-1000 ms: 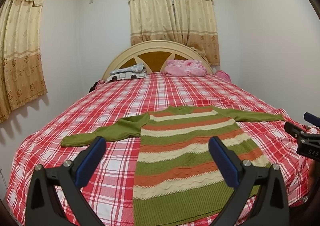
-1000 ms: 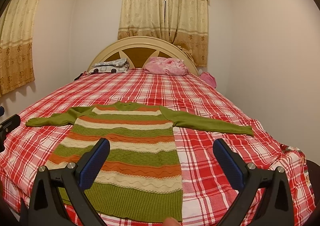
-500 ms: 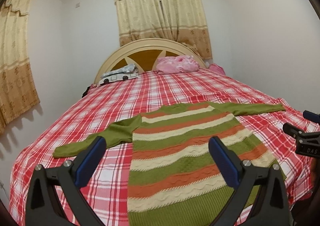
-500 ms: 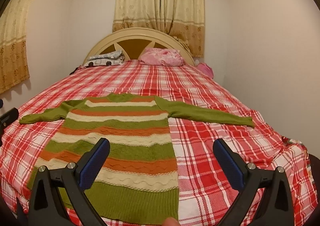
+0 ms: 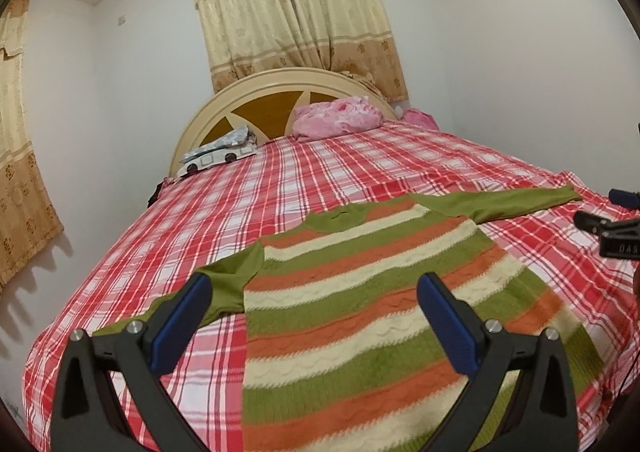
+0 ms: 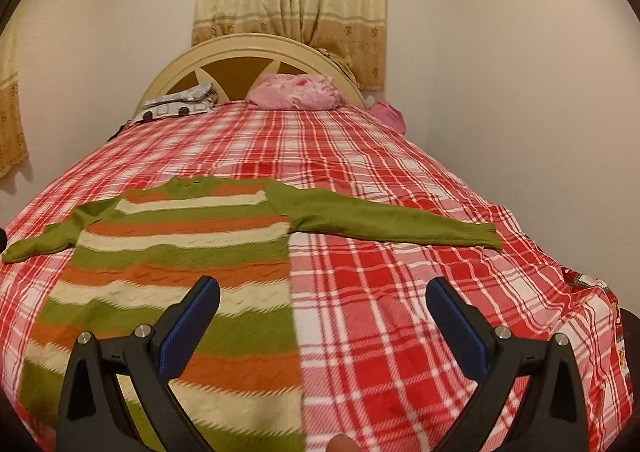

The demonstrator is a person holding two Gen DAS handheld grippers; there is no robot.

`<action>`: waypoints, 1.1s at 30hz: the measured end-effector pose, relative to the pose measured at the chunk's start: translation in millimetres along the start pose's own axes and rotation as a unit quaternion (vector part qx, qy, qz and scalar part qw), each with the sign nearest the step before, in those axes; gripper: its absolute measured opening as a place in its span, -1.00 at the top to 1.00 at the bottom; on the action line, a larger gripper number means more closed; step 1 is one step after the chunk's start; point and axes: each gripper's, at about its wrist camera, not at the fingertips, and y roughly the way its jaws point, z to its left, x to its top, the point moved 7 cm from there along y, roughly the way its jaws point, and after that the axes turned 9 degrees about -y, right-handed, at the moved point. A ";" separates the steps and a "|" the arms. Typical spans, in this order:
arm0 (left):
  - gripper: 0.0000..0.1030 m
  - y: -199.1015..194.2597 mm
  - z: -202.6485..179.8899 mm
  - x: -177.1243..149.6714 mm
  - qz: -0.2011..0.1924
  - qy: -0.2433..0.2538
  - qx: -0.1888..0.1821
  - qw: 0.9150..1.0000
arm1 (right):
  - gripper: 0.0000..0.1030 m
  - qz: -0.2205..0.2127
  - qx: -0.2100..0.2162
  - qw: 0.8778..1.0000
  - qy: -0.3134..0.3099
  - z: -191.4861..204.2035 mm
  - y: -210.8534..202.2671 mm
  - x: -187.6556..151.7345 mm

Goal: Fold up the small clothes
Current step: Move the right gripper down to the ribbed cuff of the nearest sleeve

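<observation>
A small knitted sweater point(image 5: 360, 292) with green, orange and cream stripes lies flat, front up, on the red plaid bed, both green sleeves spread out sideways. It also shows in the right wrist view point(image 6: 180, 252). My left gripper point(image 5: 314, 316) is open and empty, hovering over the sweater's lower left part, near its left sleeve point(image 5: 224, 288). My right gripper point(image 6: 322, 316) is open and empty above the sweater's right edge, with the right sleeve point(image 6: 392, 221) ahead of it. The right gripper's tip point(image 5: 612, 228) shows at the right edge of the left wrist view.
The bed point(image 5: 360, 171) fills the room between white walls. A pink pillow point(image 5: 336, 117) and a grey patterned bundle point(image 5: 220, 155) lie by the curved headboard point(image 5: 272, 99). Curtains point(image 5: 296, 11) hang behind. The bed's right edge point(image 6: 592, 292) drops off near the wall.
Both grippers have moved forward and lower toward the sweater, which looks larger now. The left view has tilted and swung right. Both stay open.
</observation>
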 end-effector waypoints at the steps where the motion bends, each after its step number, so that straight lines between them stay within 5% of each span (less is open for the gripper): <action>1: -1.00 4.9 0.2 1.3 0.001 0.001 0.001 1.000 | -0.98 0.003 -0.001 1.000 0.001 -3.5 5.0 1.4; 21: -1.00 130.4 4.2 -9.9 0.054 -0.005 0.019 0.998 | -0.98 0.093 -0.038 0.990 0.099 -152.5 130.2 0.4; 33: -1.00 175.6 3.2 -31.0 0.102 -0.018 0.013 0.995 | -0.71 0.167 -0.005 0.950 0.263 -247.3 219.4 -29.4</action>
